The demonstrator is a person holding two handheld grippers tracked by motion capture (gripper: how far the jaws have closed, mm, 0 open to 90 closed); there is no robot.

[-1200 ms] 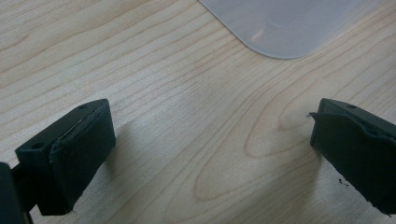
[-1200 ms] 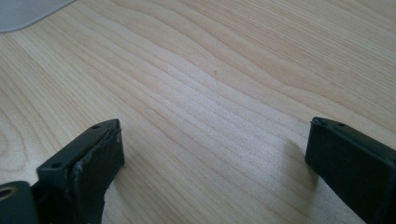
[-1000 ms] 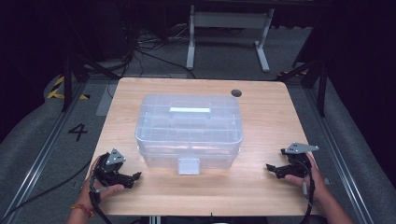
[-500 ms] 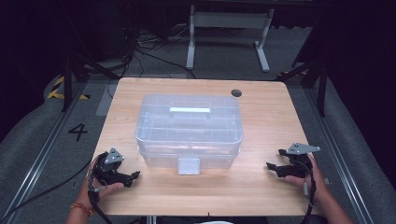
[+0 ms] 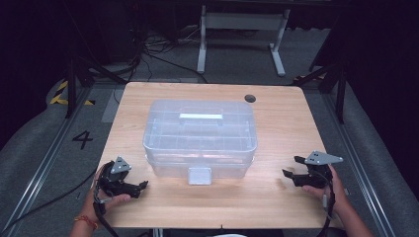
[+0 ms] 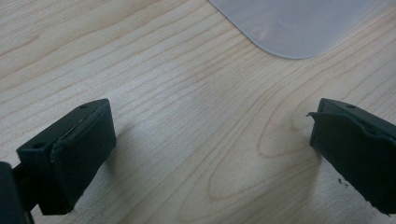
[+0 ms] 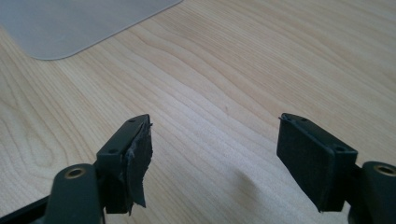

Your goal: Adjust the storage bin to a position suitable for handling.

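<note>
A clear plastic storage box [image 5: 200, 136] with a handle in its lid and a front latch [image 5: 199, 175] sits in the middle of the wooden table [image 5: 276, 123]. My left gripper [image 5: 139, 186] rests near the table's front left corner, open, with bare wood between its jaws. My right gripper [image 5: 292, 173] lies at the front right, open as well and holding nothing. The box's rounded corner [image 6: 289, 23] appears at the top of the left gripper view, and another corner [image 7: 70, 23] at the top left of the right gripper view.
A dark round cable hole [image 5: 250, 98] marks the table's far right. Beyond the table stand a white frame [image 5: 242, 29] and floor cables [image 5: 158, 54]. A floor mark "4" [image 5: 82, 139] lies left of the table.
The left gripper has slid slightly toward the front edge. The right gripper and the box are as before.
</note>
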